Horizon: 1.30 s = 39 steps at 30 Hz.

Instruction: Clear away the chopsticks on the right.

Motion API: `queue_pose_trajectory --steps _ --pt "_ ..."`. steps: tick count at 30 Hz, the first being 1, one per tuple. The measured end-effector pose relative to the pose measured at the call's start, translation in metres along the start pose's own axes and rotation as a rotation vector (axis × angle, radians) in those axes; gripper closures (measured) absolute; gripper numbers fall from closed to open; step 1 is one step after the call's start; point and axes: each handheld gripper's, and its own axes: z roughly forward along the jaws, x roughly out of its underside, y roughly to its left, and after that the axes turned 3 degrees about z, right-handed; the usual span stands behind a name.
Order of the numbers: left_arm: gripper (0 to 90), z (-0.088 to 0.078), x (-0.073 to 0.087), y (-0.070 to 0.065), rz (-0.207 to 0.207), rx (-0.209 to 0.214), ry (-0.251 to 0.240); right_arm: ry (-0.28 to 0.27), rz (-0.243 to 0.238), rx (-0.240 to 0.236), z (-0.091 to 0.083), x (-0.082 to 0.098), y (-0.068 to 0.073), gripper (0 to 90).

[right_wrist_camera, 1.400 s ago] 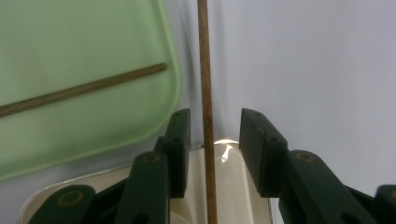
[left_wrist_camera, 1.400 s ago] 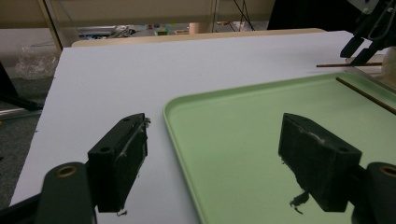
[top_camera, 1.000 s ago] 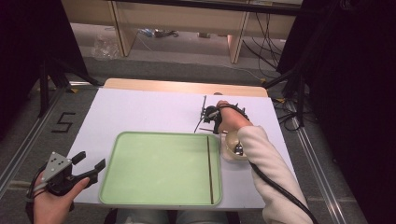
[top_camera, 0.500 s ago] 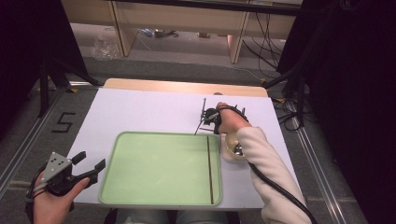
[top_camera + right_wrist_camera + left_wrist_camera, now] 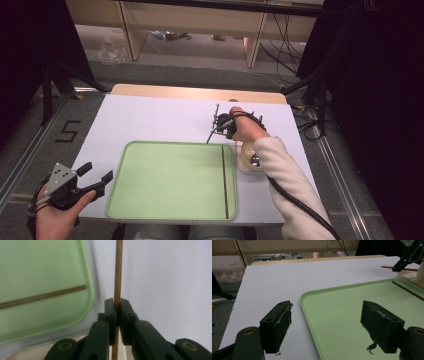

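A pale green tray point(image 5: 170, 143) lies on the white table cover, with one thin brown stick point(image 5: 224, 180) along its right side. Just past the tray's far right corner my right gripper point(image 5: 217, 126) is shut on a second thin stick point(image 5: 210, 136); its jaws have just been closing with that stick between them. In the right gripper view the pads point(image 5: 110, 307) pinch the stick point(image 5: 118, 270), which runs on ahead over the white cover beside the tray point(image 5: 45, 265). My left gripper point(image 5: 97, 171) is held open at the tray's near left, its jaws point(image 5: 327, 315) empty.
A pale shallow container point(image 5: 247, 160) sits under the right wrist, right of the tray. The white cover point(image 5: 150, 115) stretches bare behind the tray up to the wooden table edge point(image 5: 200, 93). Cables and desk legs lie on the floor beyond.
The right gripper has shut on the stick beyond the tray's far right corner and shifted slightly. The left gripper has stayed where it was, still open.
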Motion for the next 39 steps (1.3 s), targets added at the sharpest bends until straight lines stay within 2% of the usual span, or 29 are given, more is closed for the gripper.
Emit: queue_pose_trajectory --steps 3,5,6,7,9,11,14,15,16,17,21,26,27,29,31,32,39 --pt "24.2 0.000 0.000 0.000 0.000 0.000 0.000 -0.013 -0.004 -0.001 -0.004 -0.001 0.000 86.8" --pt "24.2 0.000 0.000 0.000 -0.001 0.001 0.000 -0.062 0.024 0.006 -0.008 -0.002 -0.001 86.9" --pt "24.2 0.000 0.000 0.000 -0.001 0.001 0.000 -0.062 0.024 0.006 -0.008 -0.002 -0.001 86.9" --pt "24.3 0.000 0.000 0.000 -0.001 0.000 0.000 -0.092 0.032 0.027 -0.012 -0.003 -0.001 86.8" --pt "24.2 0.000 0.000 0.000 -0.001 -0.001 0.000 -0.099 0.036 0.026 -0.014 -0.003 -0.002 86.9" --pt "24.2 0.000 0.000 0.000 -0.001 0.000 0.000 -0.141 0.063 0.042 -0.021 -0.003 -0.002 86.8" --pt "24.2 0.000 0.000 0.000 -0.001 0.002 0.000 -0.165 0.067 0.061 -0.025 -0.003 -0.003 86.9" --pt "24.2 0.000 0.000 0.000 -0.001 0.001 0.000 -0.169 0.077 0.060 -0.026 -0.003 -0.003 86.9" --pt "24.2 0.000 0.000 0.000 0.000 0.001 -0.001 -0.182 0.121 0.057 -0.029 -0.003 -0.001 86.9" --pt "24.2 0.000 0.000 0.000 0.000 0.000 -0.001 -0.182 0.121 0.057 -0.029 -0.003 -0.001 86.9" --pt "24.2 0.000 0.000 0.000 -0.001 -0.001 0.000 -0.237 0.117 0.063 -0.033 -0.002 -0.002 86.9" --pt "24.2 0.000 0.000 0.000 -0.001 0.000 -0.001 -0.295 0.164 0.070 -0.038 0.000 -0.002 86.8" --pt "24.2 0.000 0.000 0.000 -0.001 0.000 0.000 -0.299 0.186 0.065 -0.039 0.000 -0.001 86.9" --pt "24.2 0.000 0.000 0.000 0.000 0.000 0.000 -0.343 0.207 0.080 -0.042 0.002 -0.002 86.9" --pt "24.2 0.000 0.000 0.000 -0.001 0.000 0.001 -0.362 0.215 0.090 -0.043 0.003 -0.001 86.9" --pt "24.2 0.000 0.000 0.000 0.000 0.000 0.001 -0.378 0.250 0.086 -0.045 0.004 0.000 86.9" --pt "24.2 0.000 0.000 0.000 -0.009 0.000 0.000 -0.415 0.270 0.110 -0.049 0.007 -0.002 86.9"
